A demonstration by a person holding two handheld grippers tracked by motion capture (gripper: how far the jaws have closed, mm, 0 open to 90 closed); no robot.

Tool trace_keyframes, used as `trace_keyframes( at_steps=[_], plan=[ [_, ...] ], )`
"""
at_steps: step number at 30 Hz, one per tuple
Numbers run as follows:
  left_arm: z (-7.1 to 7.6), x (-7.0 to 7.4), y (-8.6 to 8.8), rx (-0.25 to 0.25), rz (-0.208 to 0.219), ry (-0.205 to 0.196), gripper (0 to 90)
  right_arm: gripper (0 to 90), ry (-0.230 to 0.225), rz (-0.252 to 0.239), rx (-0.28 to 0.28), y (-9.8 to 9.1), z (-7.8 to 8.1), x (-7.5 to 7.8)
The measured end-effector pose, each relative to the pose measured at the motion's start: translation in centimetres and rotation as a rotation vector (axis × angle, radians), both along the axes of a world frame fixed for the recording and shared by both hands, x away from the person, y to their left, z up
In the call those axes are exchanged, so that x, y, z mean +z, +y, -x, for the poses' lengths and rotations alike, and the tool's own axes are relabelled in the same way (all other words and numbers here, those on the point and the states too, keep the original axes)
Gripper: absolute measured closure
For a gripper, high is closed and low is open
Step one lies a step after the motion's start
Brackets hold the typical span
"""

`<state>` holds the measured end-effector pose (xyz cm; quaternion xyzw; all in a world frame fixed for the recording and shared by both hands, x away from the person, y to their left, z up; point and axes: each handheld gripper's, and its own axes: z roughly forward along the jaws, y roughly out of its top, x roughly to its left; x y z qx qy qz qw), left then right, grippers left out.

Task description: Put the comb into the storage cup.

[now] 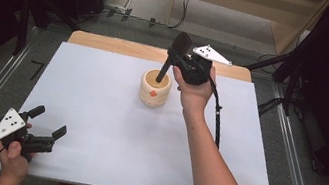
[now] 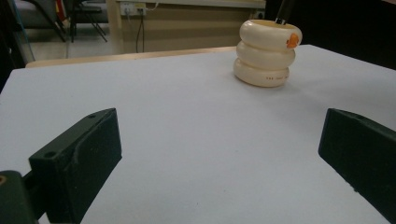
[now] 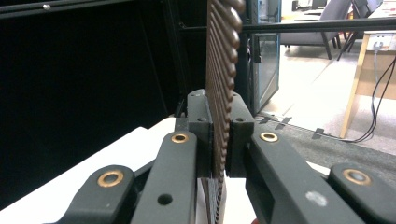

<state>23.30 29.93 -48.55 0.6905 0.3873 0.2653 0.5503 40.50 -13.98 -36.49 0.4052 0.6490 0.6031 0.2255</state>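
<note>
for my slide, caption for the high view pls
Right gripper lowers a dark ridged comb into a cream ringed holder on the white table; left gripper rests open nearby.

Comb: dark brown, long and flat, with a ribbed toothed edge seen edge-on in the right gripper view. It is held tilted, broad end up and away, narrow end lowered into the cup mouth. It is clamped between the pads of the right gripper, about mid-length.

Cup: cream, shaped like three stacked rings, with an orange mark on the top ring. It stands upright, mouth open upward, on the white sheet towards the far middle of the table. In the left gripper view the comb's dark end is seen going into the cup's mouth.
</note>
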Motion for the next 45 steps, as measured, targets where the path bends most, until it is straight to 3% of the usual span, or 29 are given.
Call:
trace_keyframes(
  at_steps=[45],
  plan=[
    [0.1, 0.0, 0.0, 0.002, -0.008, -0.007, 0.0, 82.4, 0.094, 0.048, 0.03, 2.8, -1.1, -4.1]
  ],
)
